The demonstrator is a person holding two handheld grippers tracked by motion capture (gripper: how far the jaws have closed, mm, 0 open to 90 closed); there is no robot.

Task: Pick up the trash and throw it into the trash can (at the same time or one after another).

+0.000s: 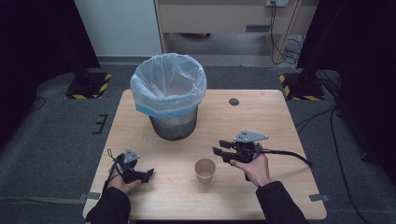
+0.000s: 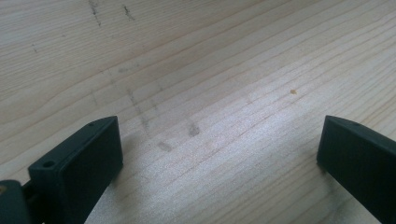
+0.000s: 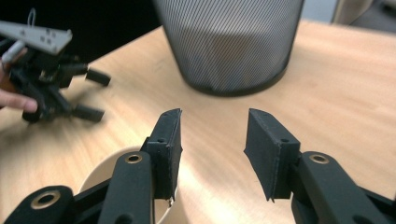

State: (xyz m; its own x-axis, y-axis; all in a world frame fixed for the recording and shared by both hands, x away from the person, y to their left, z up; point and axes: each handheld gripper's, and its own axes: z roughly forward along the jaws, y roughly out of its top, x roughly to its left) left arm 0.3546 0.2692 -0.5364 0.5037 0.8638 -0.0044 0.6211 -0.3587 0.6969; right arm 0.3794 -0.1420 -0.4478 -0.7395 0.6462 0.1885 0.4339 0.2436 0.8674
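A paper cup (image 1: 205, 170) stood open on the wooden desk (image 1: 261, 116) between the two hands, no print readable on it. The left tongs (image 1: 148, 175) lay low with jaws wide apart; the right tongs (image 1: 221, 147) hovered just beside the cup, jaws parted, empty. A mesh bin (image 1: 169, 95) with a plastic liner stood behind, unlabelled

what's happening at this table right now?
A person holds a two-jaw gripper in each hand over a wooden table. The left gripper sits low near the table's front left, jaws wide open over bare wood. The right gripper, also open and empty, hovers beside a paper cup that stands upright near the front. Behind them is a mesh wastebasket lined with a plastic bag. Nothing is gripped yet.
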